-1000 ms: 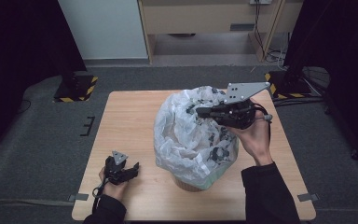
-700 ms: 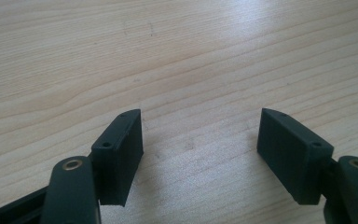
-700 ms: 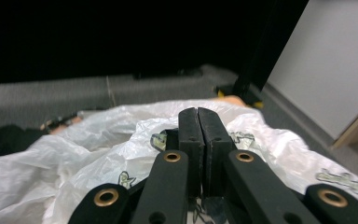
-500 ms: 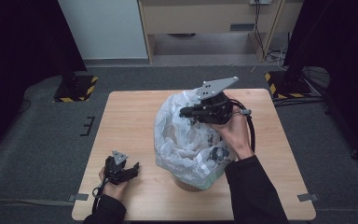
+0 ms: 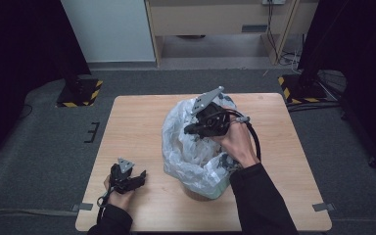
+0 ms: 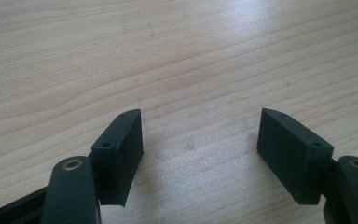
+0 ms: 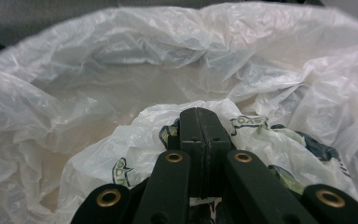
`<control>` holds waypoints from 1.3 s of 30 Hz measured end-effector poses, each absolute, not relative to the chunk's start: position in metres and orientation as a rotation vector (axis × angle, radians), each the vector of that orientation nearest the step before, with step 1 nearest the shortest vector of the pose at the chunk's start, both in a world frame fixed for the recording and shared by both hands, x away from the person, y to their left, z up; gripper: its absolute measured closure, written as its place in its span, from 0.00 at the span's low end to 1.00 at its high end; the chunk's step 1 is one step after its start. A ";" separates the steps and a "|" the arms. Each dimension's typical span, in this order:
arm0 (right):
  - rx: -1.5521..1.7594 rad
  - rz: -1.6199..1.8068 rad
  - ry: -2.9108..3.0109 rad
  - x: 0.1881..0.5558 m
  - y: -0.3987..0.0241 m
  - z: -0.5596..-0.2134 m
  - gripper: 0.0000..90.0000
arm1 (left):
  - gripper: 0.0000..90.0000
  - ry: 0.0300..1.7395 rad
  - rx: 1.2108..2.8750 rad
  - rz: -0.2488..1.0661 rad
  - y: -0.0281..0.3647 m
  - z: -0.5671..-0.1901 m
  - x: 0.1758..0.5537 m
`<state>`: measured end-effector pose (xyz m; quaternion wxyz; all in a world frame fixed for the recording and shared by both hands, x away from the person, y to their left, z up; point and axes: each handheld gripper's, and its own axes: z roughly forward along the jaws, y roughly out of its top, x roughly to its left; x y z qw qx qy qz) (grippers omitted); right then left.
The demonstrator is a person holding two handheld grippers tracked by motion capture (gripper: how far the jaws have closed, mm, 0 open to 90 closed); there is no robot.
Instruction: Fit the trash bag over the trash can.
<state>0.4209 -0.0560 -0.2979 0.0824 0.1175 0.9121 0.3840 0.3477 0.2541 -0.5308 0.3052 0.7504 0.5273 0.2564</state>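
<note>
While the right gripper (image 5: 192, 131) reaches over the open mouth of the white plastic bag (image 5: 186, 152) in the high view, the step in hand looks like pushing something into that bag, or tucking the liner down. The bag covers a round container (image 5: 203, 192) whose base shows at the bottom, standing on the table (image 5: 137, 127) right of the middle and towards the near edge. The left gripper (image 5: 139, 176) rests near the near-left corner, well apart from the bag. Off the table, yellow-and-black striped stand bases (image 5: 81, 95) sit on the grey floor at both far corners, and a cabinet stands beyond; none of it is in the way.

Seen through the left gripper view, its jaws stand apart over bare wood (image 6: 191, 70) with nothing between them, so that gripper is idle and free to steady the bag's rim.

From the right gripper view, the jaws are pressed together, and a crumpled printed plastic bag (image 7: 261, 140) with dark green lettering lies bunched around and under their tips; I cannot tell for sure whether a fold of it is pinched. Beyond it the white liner (image 7: 121, 60) opens wide. The next move probably calls for lowering into that hollow and letting go, minding that loose film may cling to the jaws or fold across the opening.
</note>
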 end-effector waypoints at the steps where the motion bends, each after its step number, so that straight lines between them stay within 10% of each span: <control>1: 0.354 1.124 2.736 0.421 -0.054 -0.300 1.00 | 0.34 1.395 1.988 0.680 0.254 -0.531 0.348; 21: 0.409 0.901 2.861 0.423 -0.043 -0.330 0.99 | 0.34 1.394 1.989 0.682 0.254 -0.531 0.348; 39: 0.328 1.350 2.501 0.400 -0.071 -0.276 1.00 | 0.34 1.393 1.986 0.681 0.254 -0.531 0.348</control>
